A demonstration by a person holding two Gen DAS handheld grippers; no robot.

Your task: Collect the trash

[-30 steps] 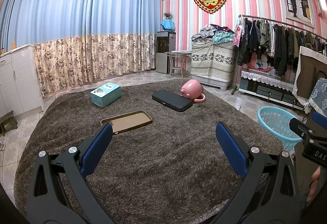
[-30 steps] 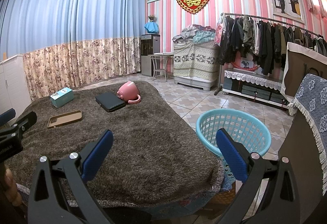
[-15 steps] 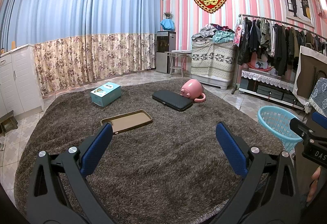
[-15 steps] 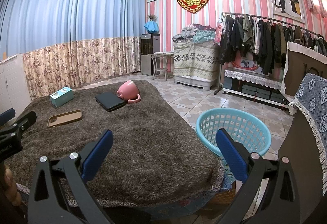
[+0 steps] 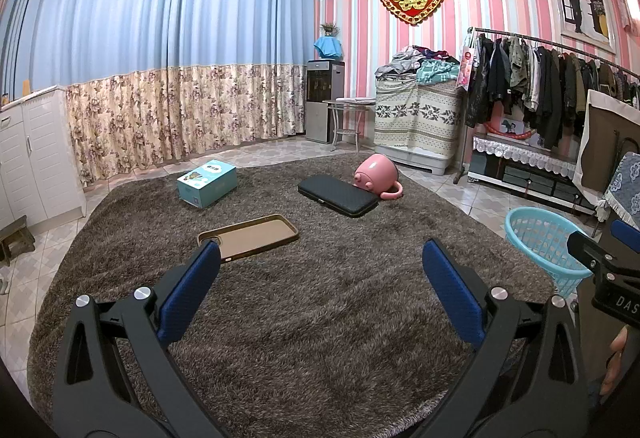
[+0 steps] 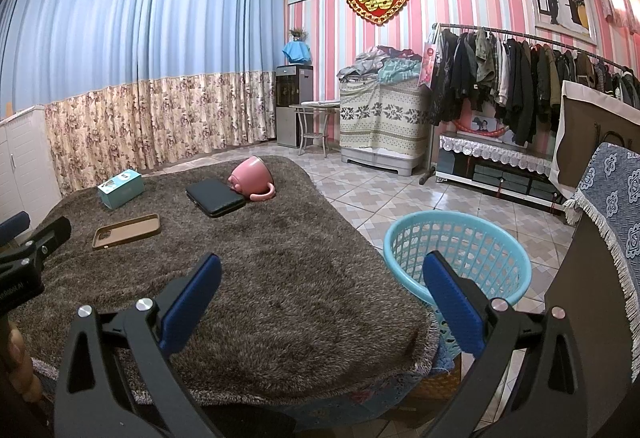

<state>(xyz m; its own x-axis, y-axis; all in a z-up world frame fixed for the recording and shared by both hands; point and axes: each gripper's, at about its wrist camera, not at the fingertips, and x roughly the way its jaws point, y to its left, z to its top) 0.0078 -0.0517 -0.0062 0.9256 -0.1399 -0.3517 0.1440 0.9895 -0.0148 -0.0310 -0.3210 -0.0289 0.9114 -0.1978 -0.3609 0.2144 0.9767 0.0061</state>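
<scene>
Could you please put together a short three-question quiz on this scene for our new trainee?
1. True or false: the pink mug stands upright on the brown rug.
2. Which item lies nearest the left tongs? A) teal box B) brown phone case C) black case
3. Fill in: the blue basket stands on the tiled ____, beside the rug's edge.

Key
1. False: it lies tipped over, touching the black case.
2. B.
3. Floor. Both the left tongs and the right tongs are open and hold nothing.
</scene>
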